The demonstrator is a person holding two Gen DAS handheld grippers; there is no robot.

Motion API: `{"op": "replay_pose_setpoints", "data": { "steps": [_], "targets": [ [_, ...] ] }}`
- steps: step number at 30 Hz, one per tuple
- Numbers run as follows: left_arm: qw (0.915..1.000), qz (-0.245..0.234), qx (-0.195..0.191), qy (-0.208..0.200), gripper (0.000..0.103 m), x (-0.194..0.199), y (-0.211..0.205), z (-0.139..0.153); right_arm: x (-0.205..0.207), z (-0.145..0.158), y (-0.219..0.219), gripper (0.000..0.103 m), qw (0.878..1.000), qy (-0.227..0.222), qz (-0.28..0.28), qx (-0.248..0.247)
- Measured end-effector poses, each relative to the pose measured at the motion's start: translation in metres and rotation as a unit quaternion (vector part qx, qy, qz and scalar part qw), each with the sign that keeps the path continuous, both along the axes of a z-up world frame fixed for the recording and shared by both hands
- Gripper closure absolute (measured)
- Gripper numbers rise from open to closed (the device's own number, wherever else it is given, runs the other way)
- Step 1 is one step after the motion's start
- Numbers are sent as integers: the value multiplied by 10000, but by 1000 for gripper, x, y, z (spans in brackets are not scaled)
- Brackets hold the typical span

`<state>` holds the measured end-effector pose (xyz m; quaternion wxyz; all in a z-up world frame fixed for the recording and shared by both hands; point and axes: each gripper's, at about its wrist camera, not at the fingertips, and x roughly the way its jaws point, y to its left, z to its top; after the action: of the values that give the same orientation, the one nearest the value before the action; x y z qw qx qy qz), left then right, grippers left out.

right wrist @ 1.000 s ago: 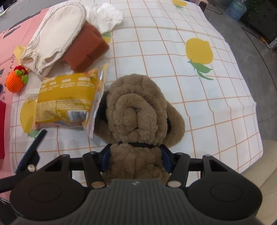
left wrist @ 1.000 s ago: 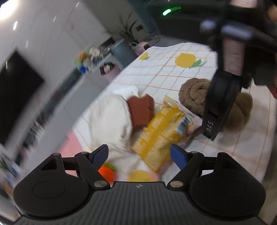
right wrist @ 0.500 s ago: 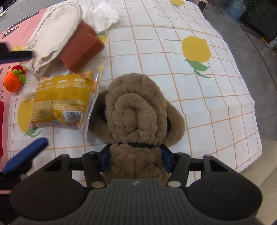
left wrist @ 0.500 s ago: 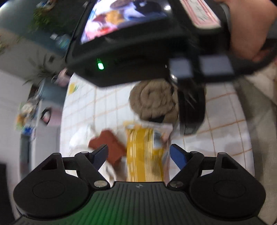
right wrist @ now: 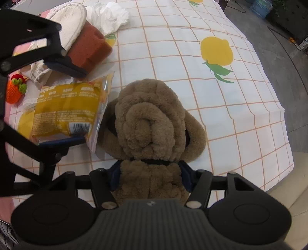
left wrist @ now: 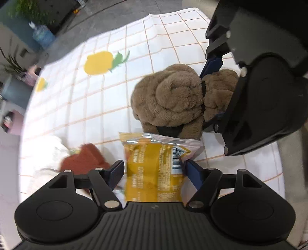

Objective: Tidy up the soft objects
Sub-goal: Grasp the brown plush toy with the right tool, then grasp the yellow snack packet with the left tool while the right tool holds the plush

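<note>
Brown plush, rolled into a coil with a black band, is the toy [right wrist: 154, 123] that sits on the checked cloth [right wrist: 221, 119] of the desk, and the right tongs [right wrist: 152, 177] grip its lower lobe from both sides, pads pressed into the fur. That grip looks the same as a second ago – the toy has not shifted in the right wrist view.

What differs is the left tongs [left wrist: 152, 171]. A second ago they hung to the side, aimed across the desk at a slant; now they point steeply down at the yellow snack bag [left wrist: 154, 173], which lies between their two blue pads. Their jaws have just been closing a little, yet they stand wide and I see a gap at the left pad, so the bag is straddled, not pinched. In the right wrist view the same tongs [right wrist: 73, 105] frame the bag [right wrist: 65, 113] from the left edge.

The bag's crimped end lies against the toy's side – the two touch or nearly so. Beyond the bag sit a rust-red sponge [right wrist: 90, 48], a cream mitt [right wrist: 67, 25] lying on it, crumpled white tissue [right wrist: 109, 17] and a small orange knitted fruit [right wrist: 14, 90]. The right tongs' black body [left wrist: 265, 100] crowds the space just beside the toy.
</note>
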<state>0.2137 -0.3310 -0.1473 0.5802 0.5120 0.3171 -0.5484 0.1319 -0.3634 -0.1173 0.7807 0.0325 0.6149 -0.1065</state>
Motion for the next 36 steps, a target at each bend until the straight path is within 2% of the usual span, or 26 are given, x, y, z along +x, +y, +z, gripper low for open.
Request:
{"op": "replay_pose_setpoints", "data": {
  "steps": [4,6,8,9,12,14,17,18,19,21,24,28,32,34,36],
  "targets": [
    [9991,246,-119,334,11,13,0,-6,-1,0,1,42,10000,-11,14,6],
    [9953,697,-6,677,11,25,-2,-9,-1,-1,1,41,10000,-19,8,15],
    [9829,1463,244,1088,13,42,-6,-13,0,-1,1,40,10000,-38,28,7],
    [9768,1738,333,1204,17,46,-7,-14,0,0,1,41,10000,-72,44,-52],
    [9616,2381,501,1270,21,45,-4,-16,0,0,2,41,9999,-98,77,-91],
    [9429,2996,582,1333,23,45,3,-19,0,1,3,41,9999,-106,64,-78],
    [9022,3988,745,1467,25,47,17,-23,-1,2,3,40,9999,-102,64,-76],
    [8915,4222,693,1488,23,47,22,-24,-1,2,4,41,9999,-96,67,-92],
    [8843,4398,593,1453,18,46,27,-25,0,2,5,40,9999,-95,76,-113],
    [8812,4532,485,1256,0,42,34,-29,1,3,8,36,9998,-98,129,-149],
    [8808,4602,328,1067,0,36,41,-37,1,2,11,35,9996,-115,181,-184],
    [8679,4795,143,1289,0,33,63,-43,2,1,8,30,9997,-153,103,-144],
    [8674,4818,-4,1245,0,30,68,-46,3,2,11,30,9994,-167,202,-226],
    [8706,4753,-120,1263,0,22,79,-40,4,3,14,31,9991,-168,272,-270],
    [8868,4460,-293,1179,23,11,81,-35,4,3,20,31,9981,-188,441,-377]
  ]
}}
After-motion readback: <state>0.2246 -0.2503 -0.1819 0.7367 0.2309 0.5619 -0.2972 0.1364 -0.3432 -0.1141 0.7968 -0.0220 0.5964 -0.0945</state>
